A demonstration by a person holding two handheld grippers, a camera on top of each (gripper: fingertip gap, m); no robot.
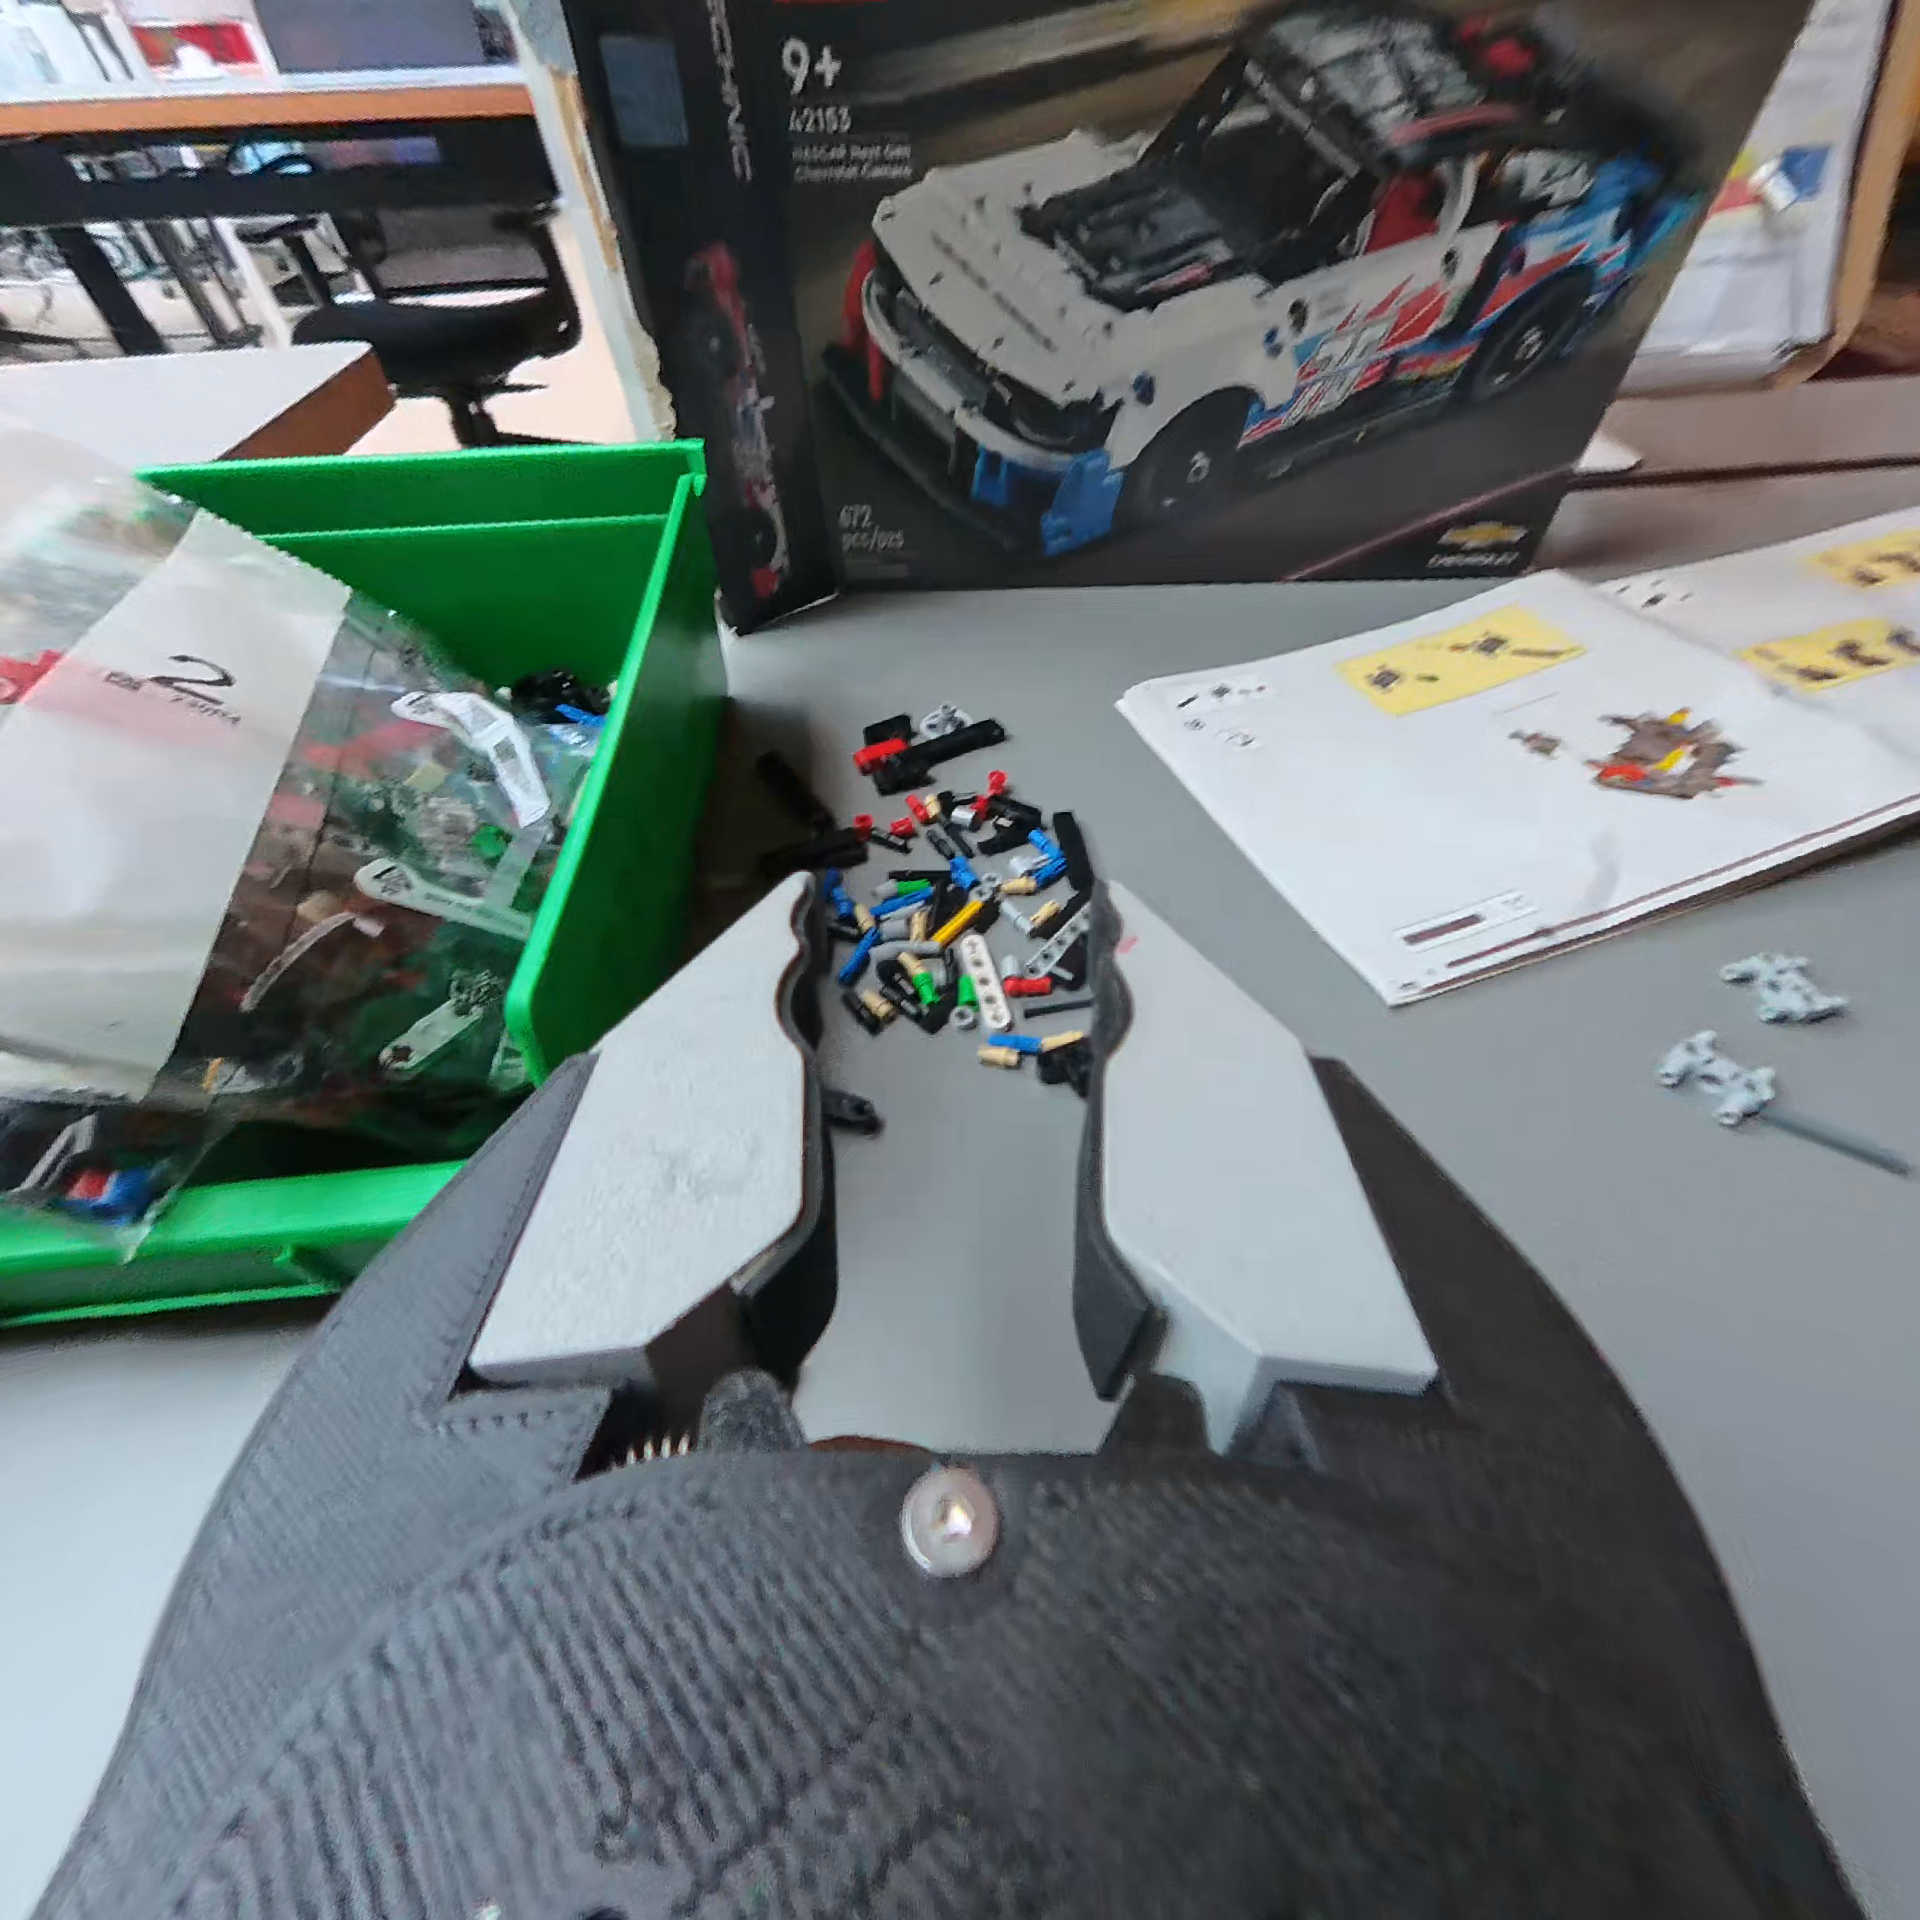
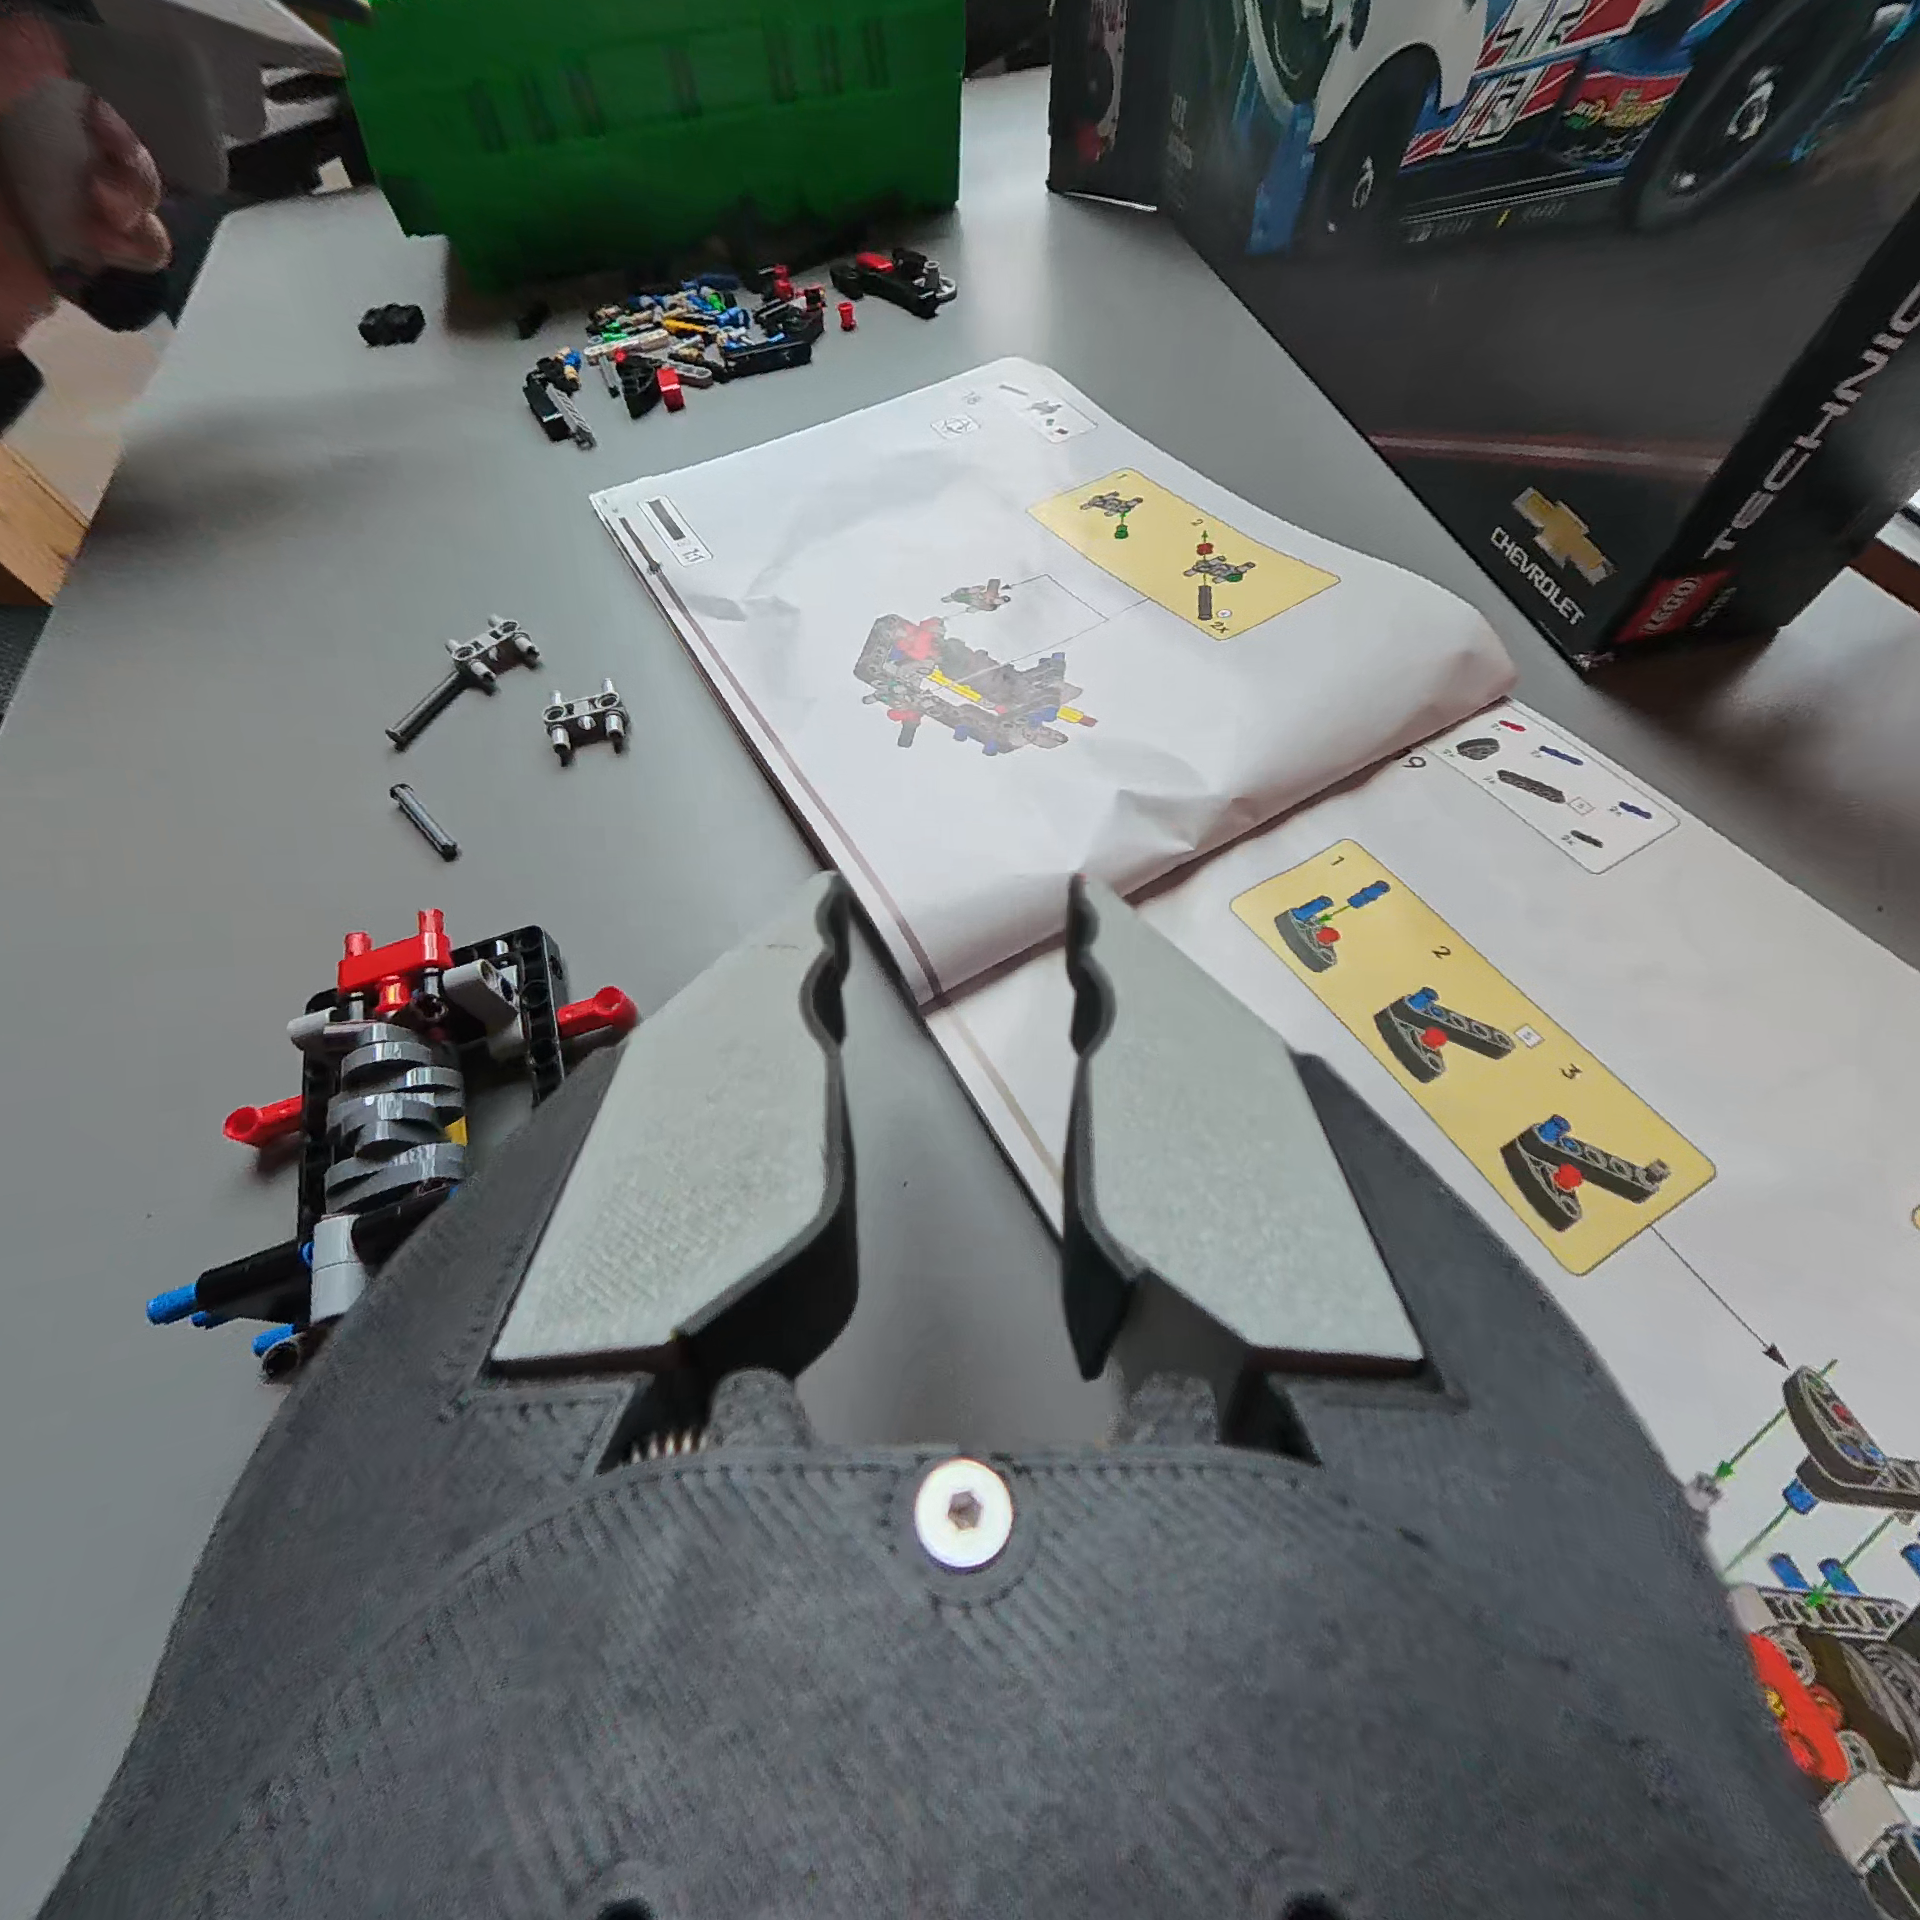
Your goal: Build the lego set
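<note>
The left wrist view looks forward and down along its own fingers from close above the grey table (image 1: 1351, 1299), facing the pile of small loose parts (image 1: 961, 935); the green bin (image 1: 613, 790) stands just left of the pile, the box (image 1: 1195, 312) behind it, the open booklet (image 1: 1507, 790) to its right. The right wrist view sits low over the booklet (image 2: 1039, 675), facing the same pile (image 2: 696, 332) from farther off. Both views share the pile, the bin (image 2: 665, 114), the box (image 2: 1507, 260) and the booklet.
</note>
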